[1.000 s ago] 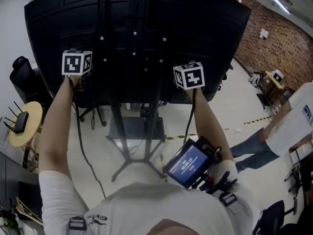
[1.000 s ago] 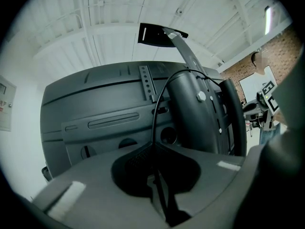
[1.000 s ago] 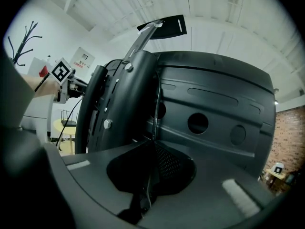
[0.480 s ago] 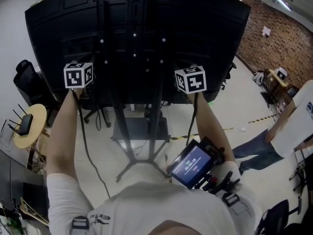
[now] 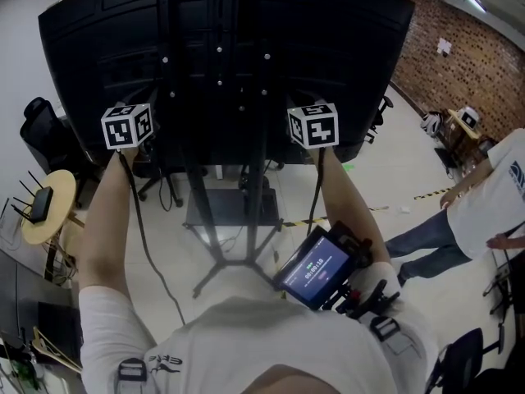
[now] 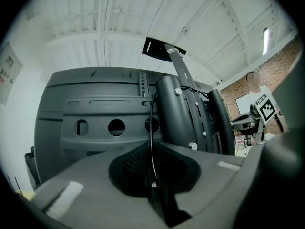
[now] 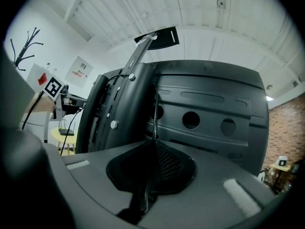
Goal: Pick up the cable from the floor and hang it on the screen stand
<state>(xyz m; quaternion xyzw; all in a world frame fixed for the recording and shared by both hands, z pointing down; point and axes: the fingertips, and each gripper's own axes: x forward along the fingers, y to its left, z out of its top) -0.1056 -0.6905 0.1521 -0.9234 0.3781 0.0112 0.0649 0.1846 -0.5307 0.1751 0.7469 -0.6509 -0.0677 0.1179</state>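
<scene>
Both grippers are held level at the back of the screen [image 5: 230, 56], one on each side of the stand [image 5: 234, 261].

**Left gripper.** The left gripper [image 5: 127, 130] is to the left of the stand column. In the left gripper view its jaws are closed on the cable [image 6: 151, 128]. The thin black line rises from the seam between the jaws and runs up to the back panel, just beside the column [image 6: 174, 118].

**Right gripper.** The right gripper [image 5: 314, 128] is to the right of the column. Its jaws have just been opening slightly. In the right gripper view the gap is very narrow, the cable [image 7: 155, 118] lies between the jaws, and the pads appear to touch it. From there the cable runs straight up against the panel.

**Cable.** The cable is off the floor at both grip points. In the head view one length [image 5: 139, 228] hangs from the left gripper and runs down along the left forearm towards the body. A second length [image 5: 318, 195] hangs from the right gripper along the right forearm. How the cable lies on the stand cannot be made out.

**Surroundings.**
- A small display [image 5: 316, 269] is mounted at the operator's chest.
- A round table [image 5: 29, 228] carrying a router [image 5: 39, 203] stands at the left.
- A second person [image 5: 484, 212] stands at the right.
- A brick wall [image 5: 467, 64] is at the far right.
</scene>
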